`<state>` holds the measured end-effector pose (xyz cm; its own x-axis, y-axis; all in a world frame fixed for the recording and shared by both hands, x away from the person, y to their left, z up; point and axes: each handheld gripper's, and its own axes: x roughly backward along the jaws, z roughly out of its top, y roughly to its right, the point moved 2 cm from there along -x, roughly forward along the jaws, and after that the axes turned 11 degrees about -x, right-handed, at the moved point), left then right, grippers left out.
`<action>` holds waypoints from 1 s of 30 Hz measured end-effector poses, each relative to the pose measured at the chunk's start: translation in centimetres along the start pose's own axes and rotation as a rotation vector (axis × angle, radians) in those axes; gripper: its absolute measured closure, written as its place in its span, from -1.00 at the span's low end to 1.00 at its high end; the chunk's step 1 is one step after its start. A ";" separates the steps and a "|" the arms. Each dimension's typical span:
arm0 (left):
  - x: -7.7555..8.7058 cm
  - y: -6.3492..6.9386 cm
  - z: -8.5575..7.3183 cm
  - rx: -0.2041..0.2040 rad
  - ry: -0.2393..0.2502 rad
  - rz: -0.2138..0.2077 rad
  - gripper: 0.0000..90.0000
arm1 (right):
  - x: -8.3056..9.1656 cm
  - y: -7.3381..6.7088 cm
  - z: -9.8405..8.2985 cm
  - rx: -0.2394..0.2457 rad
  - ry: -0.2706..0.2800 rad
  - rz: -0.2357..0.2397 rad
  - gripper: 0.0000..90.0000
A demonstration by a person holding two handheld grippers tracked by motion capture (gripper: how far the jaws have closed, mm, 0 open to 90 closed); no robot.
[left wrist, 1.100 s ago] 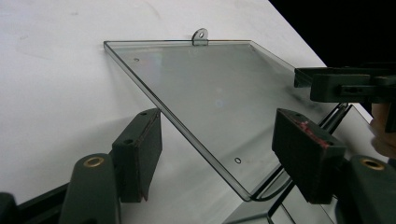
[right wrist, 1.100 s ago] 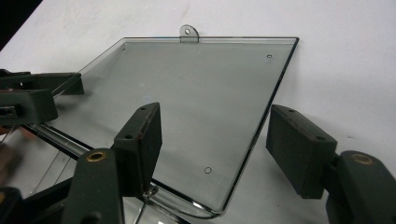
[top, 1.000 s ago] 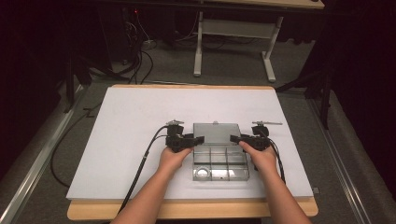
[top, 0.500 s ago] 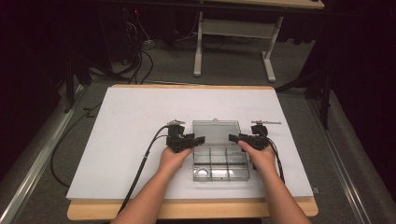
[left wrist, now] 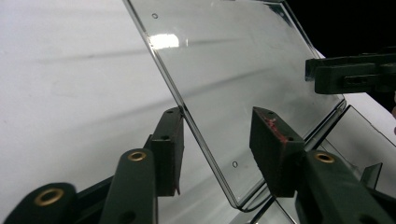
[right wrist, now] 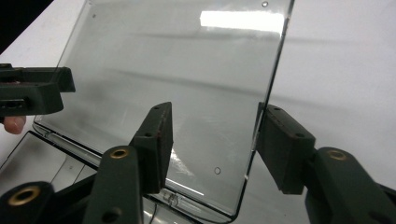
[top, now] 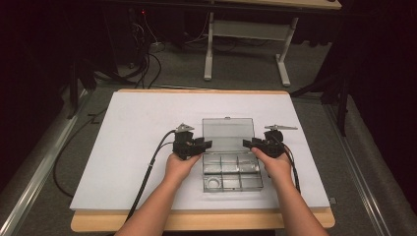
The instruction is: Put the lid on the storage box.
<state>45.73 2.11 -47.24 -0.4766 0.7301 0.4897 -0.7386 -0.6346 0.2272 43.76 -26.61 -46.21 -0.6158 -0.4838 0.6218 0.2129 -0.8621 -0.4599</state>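
A clear plastic compartment box [top: 231,173] lies on the white board, its lid [top: 228,129] folded open away from me. My left gripper [top: 206,144] sits at the lid's left edge and my right gripper [top: 247,143] at its right edge. In the left gripper view the jaws [left wrist: 217,135] stand either side of the lid's side edge [left wrist: 196,130], and they have just been closing. The right gripper's jaws [right wrist: 212,140] stand the same way over the opposite edge [right wrist: 268,84], also just closing. Neither pair of pads clamps the lid.
The white board [top: 137,147] covers a wooden table top [top: 196,222]. A cable [top: 147,172] trails from the left gripper toward the front edge. Dark floor, loose cables and a white table frame [top: 246,49] lie beyond the far edge.
Both hands stay at the lid's two sides and the box has not moved. The jaws look a little narrower than before.
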 end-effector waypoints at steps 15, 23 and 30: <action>2.0 1.5 0.8 -0.088 0.056 0.066 0.65 | 2.4 -0.9 -0.4 0.074 0.080 -0.033 0.52; 2.8 2.2 0.6 -0.125 0.081 0.081 0.73 | 3.3 -1.5 -0.9 0.121 0.104 -0.049 0.52; 3.3 2.6 0.3 -0.126 0.094 0.082 0.74 | 3.7 -2.1 -1.3 0.156 0.108 -0.063 0.52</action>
<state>42.41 2.80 -44.82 -0.5759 0.7012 0.4204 -0.7464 -0.6608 0.0796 40.04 -26.43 -43.76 -0.7075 -0.4161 0.5712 0.2808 -0.9073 -0.3131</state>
